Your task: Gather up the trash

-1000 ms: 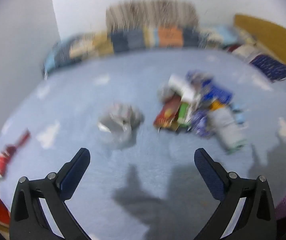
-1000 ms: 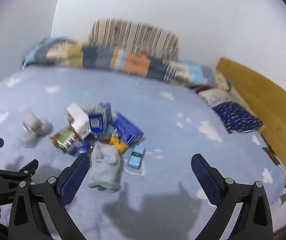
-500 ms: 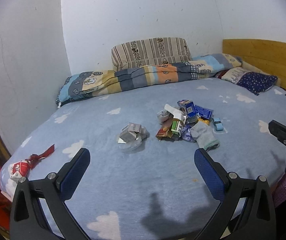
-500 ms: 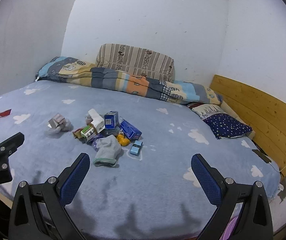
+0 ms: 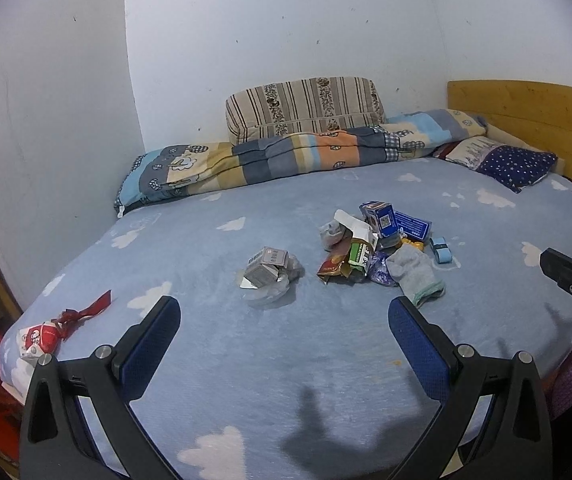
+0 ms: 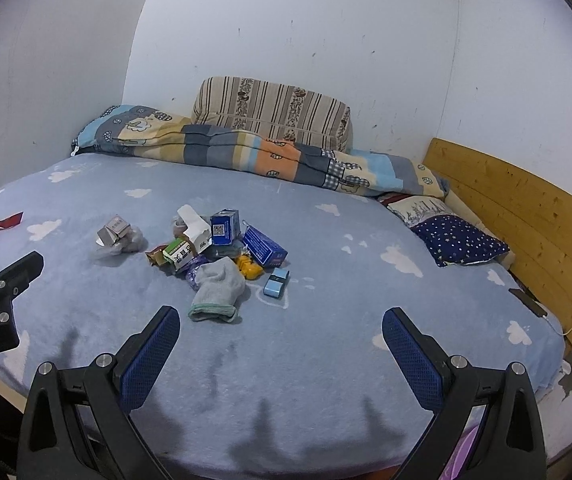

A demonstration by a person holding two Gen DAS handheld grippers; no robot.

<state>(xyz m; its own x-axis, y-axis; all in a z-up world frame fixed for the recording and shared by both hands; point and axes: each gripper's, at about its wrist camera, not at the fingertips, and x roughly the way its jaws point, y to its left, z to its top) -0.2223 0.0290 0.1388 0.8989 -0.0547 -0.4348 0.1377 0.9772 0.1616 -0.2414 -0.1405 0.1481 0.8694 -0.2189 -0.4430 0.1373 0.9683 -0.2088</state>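
Left wrist view: my left gripper (image 5: 282, 344) spread wide, empty, above near edge of bed (image 5: 246, 360). Right gripper (image 6: 280, 344) same, released, nothing held. Trash pile (image 5: 373, 248) mid-bed, well ahead; grey box (image 5: 266, 266) on clear bag just left of it; sock (image 6: 218, 286) at pile front. Judgement: nothing collected yet. Approach one loose item first, straddle it squarely, pinch clear of blanket nap
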